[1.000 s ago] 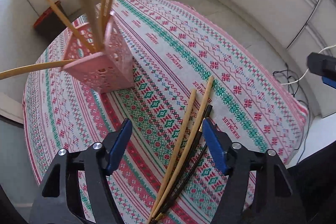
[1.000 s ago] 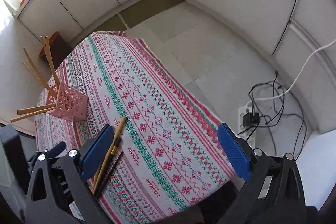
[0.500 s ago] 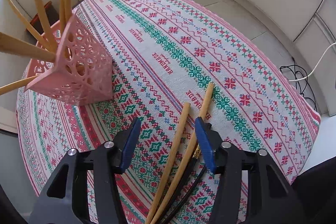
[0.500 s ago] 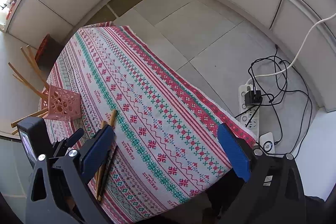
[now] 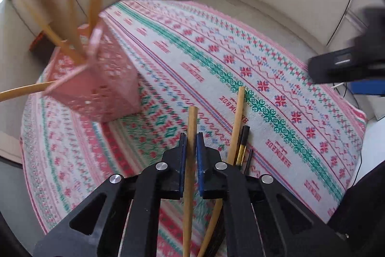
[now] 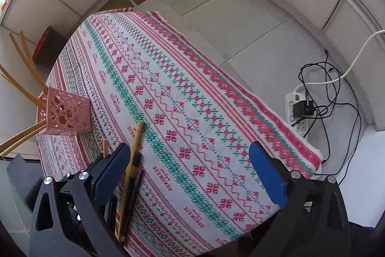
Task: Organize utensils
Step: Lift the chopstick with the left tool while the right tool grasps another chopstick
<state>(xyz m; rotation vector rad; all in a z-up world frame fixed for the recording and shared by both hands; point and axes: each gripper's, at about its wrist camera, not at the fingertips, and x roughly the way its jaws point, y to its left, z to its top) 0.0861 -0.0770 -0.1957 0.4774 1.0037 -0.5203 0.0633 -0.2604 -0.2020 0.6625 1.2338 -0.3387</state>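
The left gripper (image 5: 191, 146) has its jaws clamped on one wooden chopstick (image 5: 191, 127) lying on the desk (image 5: 276, 78) — near the pink holder (image 5: 101, 86). The right gripper (image 6: 190, 175) hangs over the cloth, jaws wide apart — holding nothing.

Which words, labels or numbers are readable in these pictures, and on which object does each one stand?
"HANDMADE": woven many times along the stripes of the tablecloth, seen upside down from the right wrist camera; clearest near.
The smaller line under each "HANDMADE": too small to read.
Pink utensil basket, chopsticks, power strip: no readable text.
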